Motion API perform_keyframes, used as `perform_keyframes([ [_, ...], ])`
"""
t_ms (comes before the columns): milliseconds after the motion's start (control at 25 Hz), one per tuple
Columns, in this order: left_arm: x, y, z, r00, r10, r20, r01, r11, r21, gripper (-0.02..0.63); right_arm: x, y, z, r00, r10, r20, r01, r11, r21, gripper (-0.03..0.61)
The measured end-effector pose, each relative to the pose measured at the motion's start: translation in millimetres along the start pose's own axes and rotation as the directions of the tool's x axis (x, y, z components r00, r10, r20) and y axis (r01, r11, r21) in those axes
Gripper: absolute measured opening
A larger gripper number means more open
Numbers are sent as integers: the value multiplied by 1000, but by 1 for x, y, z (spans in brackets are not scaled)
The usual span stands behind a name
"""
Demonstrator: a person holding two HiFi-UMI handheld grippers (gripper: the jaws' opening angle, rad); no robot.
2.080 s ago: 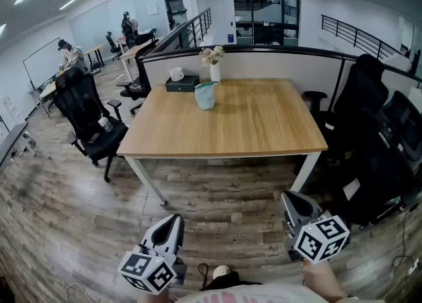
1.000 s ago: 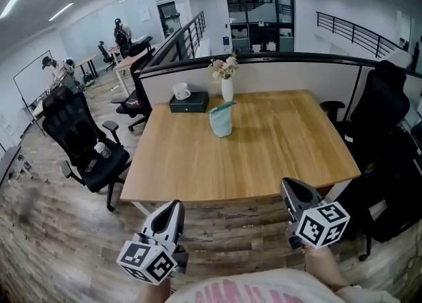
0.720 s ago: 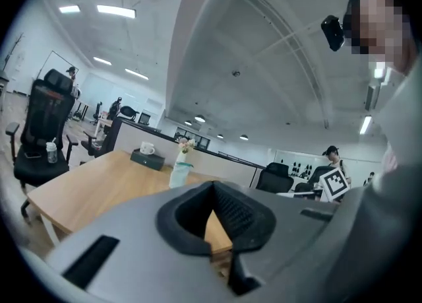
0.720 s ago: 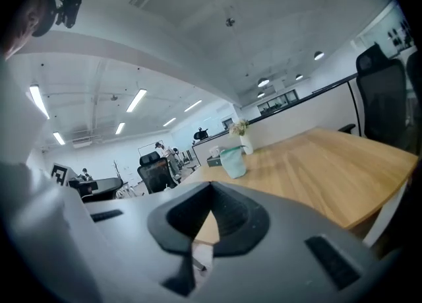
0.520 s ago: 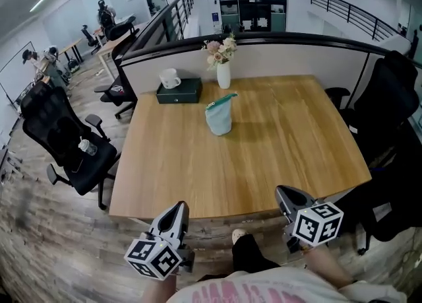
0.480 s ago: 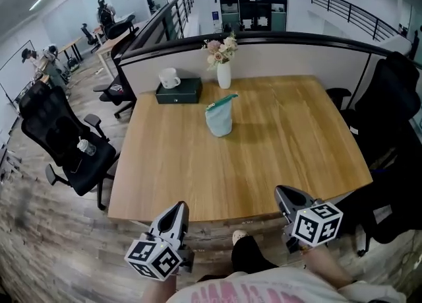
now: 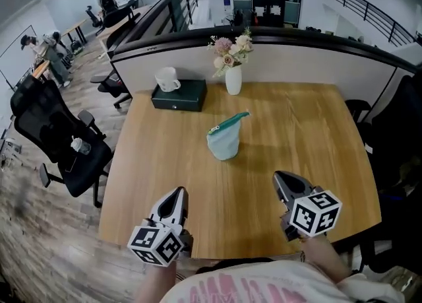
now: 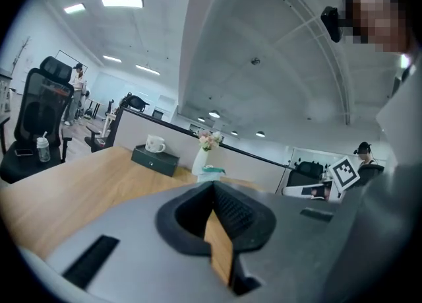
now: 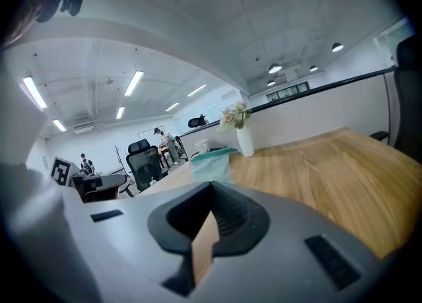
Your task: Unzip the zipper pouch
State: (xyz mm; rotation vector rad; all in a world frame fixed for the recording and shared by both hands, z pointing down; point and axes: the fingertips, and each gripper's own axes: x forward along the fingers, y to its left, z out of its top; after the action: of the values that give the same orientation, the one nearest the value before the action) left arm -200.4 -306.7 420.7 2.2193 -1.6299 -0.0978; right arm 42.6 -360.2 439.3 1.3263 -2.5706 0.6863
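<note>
- Over the tabletop's [image 7: 310, 130] near edge, my left tool [image 7: 175, 196] and right tool [image 7: 282, 183] hovered, each with jaws pressed together on nothing.
- The pale zipper pouch [image 7: 225, 140] stood upright mid-tabletop, well apart from both tools, ahead between them.

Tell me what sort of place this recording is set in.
Most likely an open-plan office: a wooden desk backed by a low partition, a black swivel chair beside it, and people at further desks behind.
</note>
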Motion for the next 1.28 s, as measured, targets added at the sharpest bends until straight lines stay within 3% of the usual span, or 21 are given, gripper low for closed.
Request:
perform_keyframes([
  [160, 55, 15, -3, 998, -13, -63, 13, 1000, -3, 12, 30, -35, 12, 1000, 0, 2, 0, 999, 34, -3],
  [320, 112, 24, -3, 989, -76, -126, 76, 997, -8, 121, 48, -58, 7, 1000, -2, -26, 4, 998, 57, -3],
  [440, 150, 24, -11, 971, -142, -194, 142, 990, -15, 155, 49, -75, 0, 998, -23, -50, 26, 996, 80, -3],
  [560, 184, 27, -21, 952, -167, -256, 178, 984, 22, 272, 48, -87, -7, 997, -40, -61, 46, 993, 108, -3],
  [680, 213, 24, -29, 944, -172, -281, 206, 974, 97, 324, 48, -99, -19, 995, -57, -80, 67, 988, 136, -3],
  [840, 235, 21, -29, 954, -153, -257, 192, 972, 133, 302, 50, -106, -30, 993, -61, -98, 77, 983, 170, -3],
  [960, 236, 19, -30, 962, -136, -239, 172, 976, 137, 148, 49, -104, -30, 994, -60, -92, 76, 980, 182, -3],
  [1120, 228, 7, -28, 965, -144, -221, 173, 978, 117, 29, 44, -97, -22, 996, -60, -65, 71, 982, 177, -3],
  [1280, 209, -12, -16, 963, -198, -183, 216, 972, 87, 9, 36, -81, -13, 998, -48, -38, 54, 985, 163, -3],
])
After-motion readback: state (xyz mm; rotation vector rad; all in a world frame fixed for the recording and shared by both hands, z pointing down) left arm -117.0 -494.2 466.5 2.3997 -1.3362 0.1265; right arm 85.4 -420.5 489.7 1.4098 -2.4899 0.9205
